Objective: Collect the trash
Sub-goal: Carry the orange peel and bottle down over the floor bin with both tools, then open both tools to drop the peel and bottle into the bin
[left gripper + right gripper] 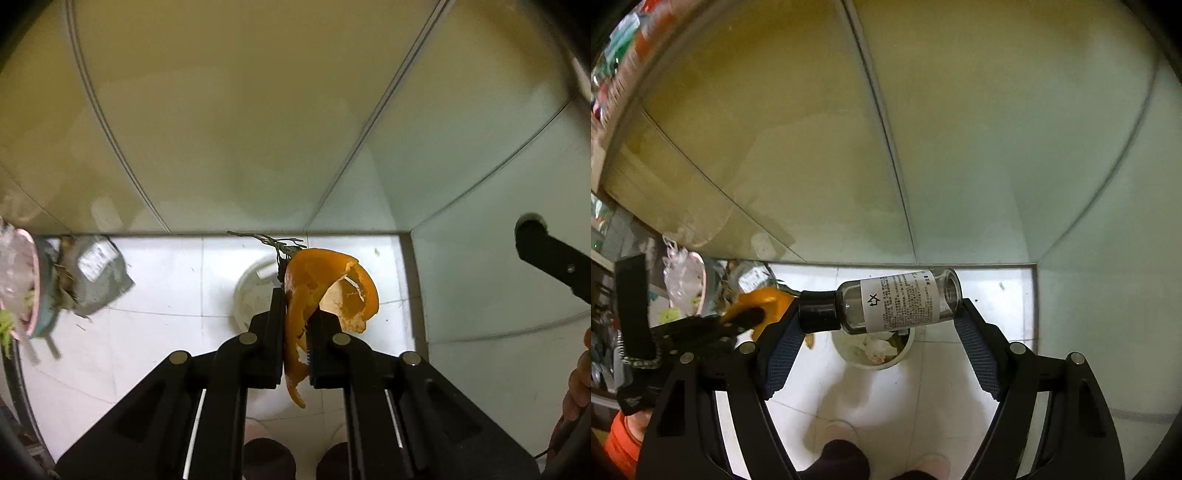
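Left wrist view, nearest first: the left gripper (297, 332) is clamped tight on an orange peel (325, 291), which curls up past the fingertips with a thin green stem (273, 242) beside it. Below and beyond the jaws stands a white bin (251, 291) on the tiled floor (166, 295), and a grey packet (98, 273) lies at the left by a pink-rimmed container (26, 280). The right gripper's tip (546, 254) shows at the right edge.

In the right wrist view the right gripper (882, 306) holds a clear bottle (886, 304) lengthwise, jaws wide, one pad on the black cap and the other on the base. The bin (875, 347) sits right under the bottle and already holds crumpled paper and scraps. A small scrap (809, 340) lies on the floor beside it.

Judging by this, the task is midway: two pieces are picked up and hang over the bin, neither is dropped yet, and the packet and loose scraps are left to gather.
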The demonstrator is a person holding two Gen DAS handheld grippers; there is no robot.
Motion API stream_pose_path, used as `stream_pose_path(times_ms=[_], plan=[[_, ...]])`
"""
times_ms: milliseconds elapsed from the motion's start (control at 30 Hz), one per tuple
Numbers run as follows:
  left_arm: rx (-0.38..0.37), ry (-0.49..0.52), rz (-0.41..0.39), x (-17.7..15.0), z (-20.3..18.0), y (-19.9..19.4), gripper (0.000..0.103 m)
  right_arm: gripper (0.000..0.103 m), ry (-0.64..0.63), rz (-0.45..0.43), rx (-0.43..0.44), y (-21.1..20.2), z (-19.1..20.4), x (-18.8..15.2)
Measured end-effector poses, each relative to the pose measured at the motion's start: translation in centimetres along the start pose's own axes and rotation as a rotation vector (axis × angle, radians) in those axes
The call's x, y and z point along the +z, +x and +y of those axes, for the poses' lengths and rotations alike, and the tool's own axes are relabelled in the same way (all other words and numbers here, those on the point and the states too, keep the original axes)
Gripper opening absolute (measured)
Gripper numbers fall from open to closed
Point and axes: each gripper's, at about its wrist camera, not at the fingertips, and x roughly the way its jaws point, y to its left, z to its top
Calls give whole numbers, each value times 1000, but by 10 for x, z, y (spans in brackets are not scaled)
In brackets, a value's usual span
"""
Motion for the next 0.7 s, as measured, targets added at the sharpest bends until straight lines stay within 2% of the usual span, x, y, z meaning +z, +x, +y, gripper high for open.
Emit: stream_pose_path(times_ms=[133, 267, 533, 633, 700], plan=[[-17, 1, 54, -16, 12, 65, 8, 77, -22, 25, 20, 47, 3, -14], [-57, -21, 86, -27, 26, 110, 8, 77, -47, 44, 39, 83, 8, -25], [-58, 23, 29, -33, 32, 143, 10, 78, -88, 51, 34, 124, 7, -36], [-75, 12, 24, -36, 38, 150, 14, 78, -122, 62, 37, 138, 10, -41], [-84, -2, 9, -37, 43, 151, 22, 78, -133, 76, 60, 146, 10, -43]])
